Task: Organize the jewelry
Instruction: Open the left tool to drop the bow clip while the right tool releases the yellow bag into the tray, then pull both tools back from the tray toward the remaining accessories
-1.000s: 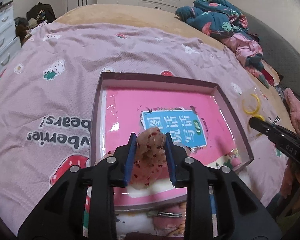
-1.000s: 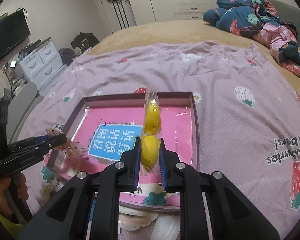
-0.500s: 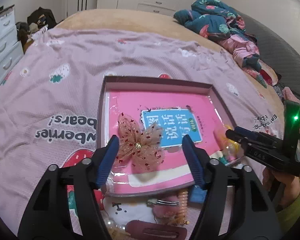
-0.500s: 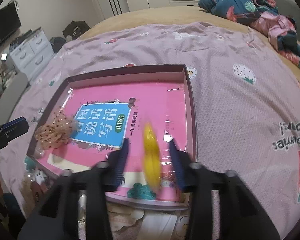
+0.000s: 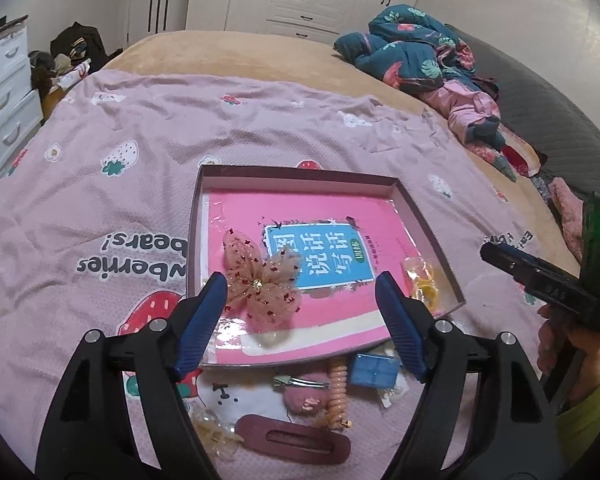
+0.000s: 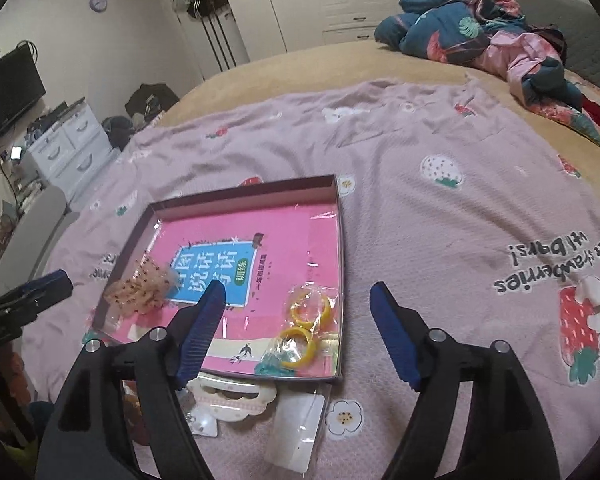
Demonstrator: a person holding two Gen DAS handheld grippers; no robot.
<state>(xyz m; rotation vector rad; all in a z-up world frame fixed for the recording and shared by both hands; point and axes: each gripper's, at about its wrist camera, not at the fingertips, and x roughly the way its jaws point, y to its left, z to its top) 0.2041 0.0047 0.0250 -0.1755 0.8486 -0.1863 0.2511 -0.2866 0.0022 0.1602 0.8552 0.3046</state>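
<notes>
A shallow box (image 5: 428, 216) (image 6: 244, 192) with a pink book in it lies on the bedspread. A peach mesh bow (image 5: 262, 280) (image 6: 142, 286) lies at its near left. Yellow rings in a clear bag (image 5: 422, 284) (image 6: 304, 326) lie at its near right corner. My left gripper (image 5: 300, 324) is open and empty, just above and behind the bow. My right gripper (image 6: 298, 332) is open and empty, above the bag of rings. Each gripper also shows at the edge of the other's view: the right one in the left wrist view (image 5: 548, 288), the left one in the right wrist view (image 6: 28, 300).
Loose hair pieces lie in front of the box: a dark red clip (image 5: 292, 438), a coil tie (image 5: 336, 394), a blue card (image 5: 374, 370), white cards (image 6: 228, 400). Bundled clothes (image 5: 428, 60) lie at the bed's far right. White drawers (image 6: 66, 144) stand to the left.
Both grippers opened and pulled back. The bow dropped from the left gripper into the box, and the bag of yellow rings dropped from the right gripper into the box's corner.
</notes>
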